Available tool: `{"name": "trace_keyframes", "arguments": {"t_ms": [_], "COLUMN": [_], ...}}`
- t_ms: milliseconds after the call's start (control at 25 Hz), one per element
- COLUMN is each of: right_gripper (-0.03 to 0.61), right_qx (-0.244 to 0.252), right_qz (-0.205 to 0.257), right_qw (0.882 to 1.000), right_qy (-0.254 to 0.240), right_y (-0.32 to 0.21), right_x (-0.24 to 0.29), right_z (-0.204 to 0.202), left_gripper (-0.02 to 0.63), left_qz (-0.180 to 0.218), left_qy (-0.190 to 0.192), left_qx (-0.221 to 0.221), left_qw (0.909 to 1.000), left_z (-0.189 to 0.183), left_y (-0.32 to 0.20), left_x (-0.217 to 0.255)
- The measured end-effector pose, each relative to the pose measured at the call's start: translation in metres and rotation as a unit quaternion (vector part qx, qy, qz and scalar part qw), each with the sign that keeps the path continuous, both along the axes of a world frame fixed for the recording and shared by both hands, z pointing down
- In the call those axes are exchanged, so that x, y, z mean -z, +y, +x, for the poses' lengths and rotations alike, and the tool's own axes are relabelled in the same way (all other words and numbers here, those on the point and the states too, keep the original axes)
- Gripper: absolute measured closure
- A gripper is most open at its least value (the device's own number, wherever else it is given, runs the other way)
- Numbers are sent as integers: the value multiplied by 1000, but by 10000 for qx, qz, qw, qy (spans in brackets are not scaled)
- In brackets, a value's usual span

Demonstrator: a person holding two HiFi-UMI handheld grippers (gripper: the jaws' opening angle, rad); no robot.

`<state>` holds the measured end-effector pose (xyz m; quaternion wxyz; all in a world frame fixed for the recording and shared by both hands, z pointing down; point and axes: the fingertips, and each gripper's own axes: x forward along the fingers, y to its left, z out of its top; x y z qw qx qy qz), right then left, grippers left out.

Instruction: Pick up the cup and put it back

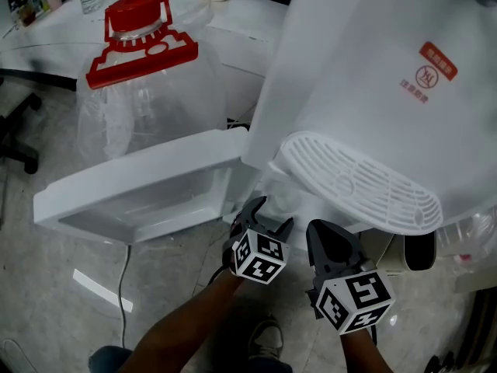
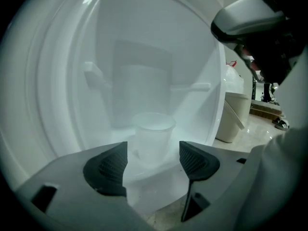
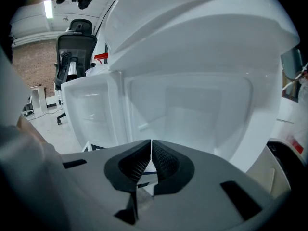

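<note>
Cup [image 2: 153,134] stands free at lower centre, before wide-open left gripper [image 2: 153,163]; right gripper [image 3: 150,159] closed, empty. Put-back looks done; next, retreat straight.

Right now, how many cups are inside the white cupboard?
1. A clear cup stands upright inside the cupboard, just ahead of the open fingers of the left gripper, which do not touch it. Others could be hidden in corners out of view.
</note>
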<state>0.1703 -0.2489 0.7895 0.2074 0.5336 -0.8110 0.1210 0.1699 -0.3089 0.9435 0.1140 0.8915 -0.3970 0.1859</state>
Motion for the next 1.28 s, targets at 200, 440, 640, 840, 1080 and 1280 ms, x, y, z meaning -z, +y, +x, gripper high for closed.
{"name": "trace_keyframes", "arguments": {"t_ms": [200, 440, 640, 840, 1080, 1280], "right_gripper": [557, 557, 557, 557, 557, 557], "right_qx": [-45, -18, 28, 95, 170, 255], "right_qz": [-12, -115, -273, -550, -846, -1068], "right_qw": [10000, 9999, 9996, 9983, 9961, 9936], "right_qy": [-75, -117, -118, -150, -169, -252], "right_y": [-3, -2, 3, 19, 39, 61], "right_x": [1, -1, 9, 32, 75, 120], "right_z": [-2, -10, -15, -21, -30, -53], "left_gripper": [286, 408, 467, 507, 552, 560], "left_qz": [210, 415, 538, 549, 550, 610], "left_qy": [-139, -19, 80, -116, -185, -324], "left_qx": [-189, -195, -103, -202, -83, -102], "left_qw": [9995, 9989, 9985, 9982, 9983, 9976], "left_z": [-9, -23, -27, -34, -55, -75], "left_y": [13, 27, 32, 51, 75, 101], "left_x": [10, 31, 70, 108, 167, 227]}}
